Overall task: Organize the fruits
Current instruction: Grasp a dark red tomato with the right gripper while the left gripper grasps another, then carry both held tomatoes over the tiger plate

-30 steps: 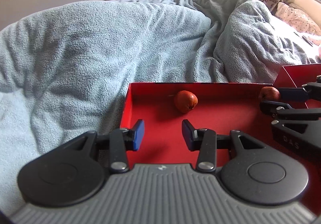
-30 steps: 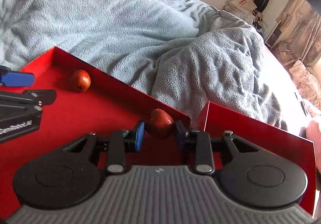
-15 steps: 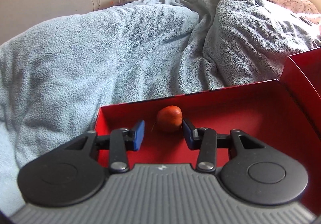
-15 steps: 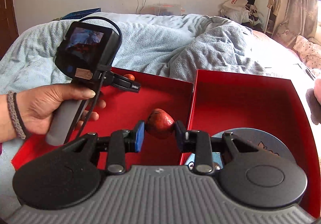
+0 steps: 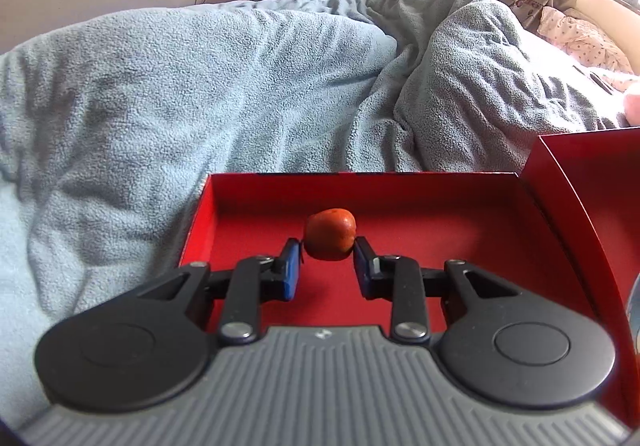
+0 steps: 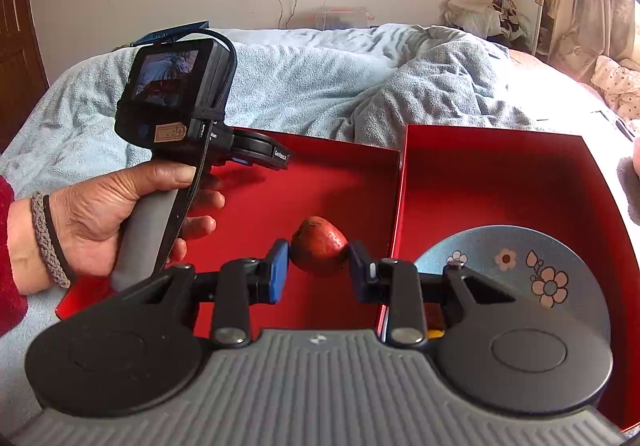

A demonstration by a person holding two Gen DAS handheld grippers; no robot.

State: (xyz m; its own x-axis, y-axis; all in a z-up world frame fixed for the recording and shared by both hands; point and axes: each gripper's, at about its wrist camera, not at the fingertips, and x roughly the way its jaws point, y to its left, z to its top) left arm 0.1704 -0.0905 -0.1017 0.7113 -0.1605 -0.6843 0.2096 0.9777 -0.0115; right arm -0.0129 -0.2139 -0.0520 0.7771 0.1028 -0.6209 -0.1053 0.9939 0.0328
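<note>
While my right fingers (image 6: pixel 318 272) grip one fruit (image 6: pixel 318 246), my left fingers (image 5: pixel 327 266) have just been closing around the other fruit (image 5: pixel 330 234); neither has reached the plate (image 6: pixel 520 258) at three o'clock.

The thin red cardboard wall (image 6: pixel 396 206) stands between the two red boxes, and the blue flowered plate (image 6: pixel 520 266) fills the right box's floor.

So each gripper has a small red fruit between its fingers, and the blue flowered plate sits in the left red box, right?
Not quite. The left gripper and right gripper each have a red fruit between their fingers, but the blue flowered plate sits in the right red box, not the left red box. The right wrist view shows it.
</note>
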